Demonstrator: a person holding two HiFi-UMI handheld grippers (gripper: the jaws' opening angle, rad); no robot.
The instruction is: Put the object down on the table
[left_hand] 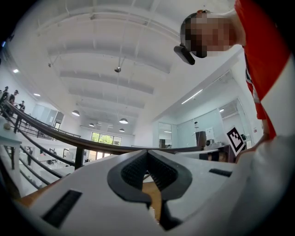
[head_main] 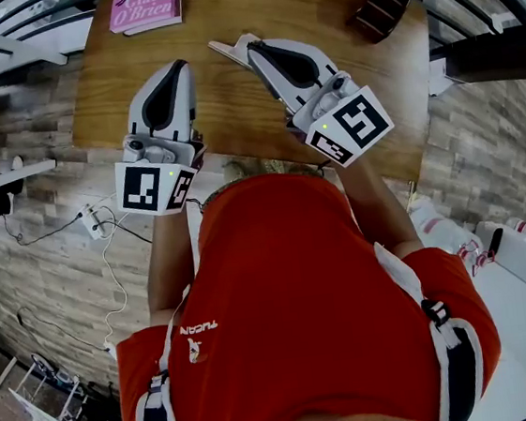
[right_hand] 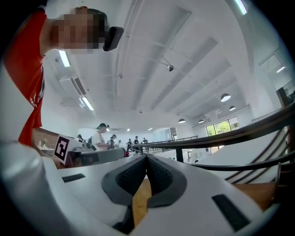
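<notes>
Both grippers rest low over the wooden table [head_main: 233, 114], right in front of the person. My left gripper [head_main: 177, 66] points away from the person, its jaws closed together with nothing between them; in the left gripper view the dark pads [left_hand: 133, 170] meet at the tip of the left gripper [left_hand: 147, 152]. My right gripper [head_main: 222, 47] angles toward the upper left, also shut and empty; the right gripper [right_hand: 146, 157] shows its pads [right_hand: 159, 175] pressed together with only table wood behind. No object is held by either one.
A pink book [head_main: 145, 3] lies at the table's far left edge. A dark brown box-like thing [head_main: 381, 7] sits at the far right corner. Black railings [head_main: 475, 1] run past the table on the right. A person's red shirt [head_main: 290, 277] fills the near side.
</notes>
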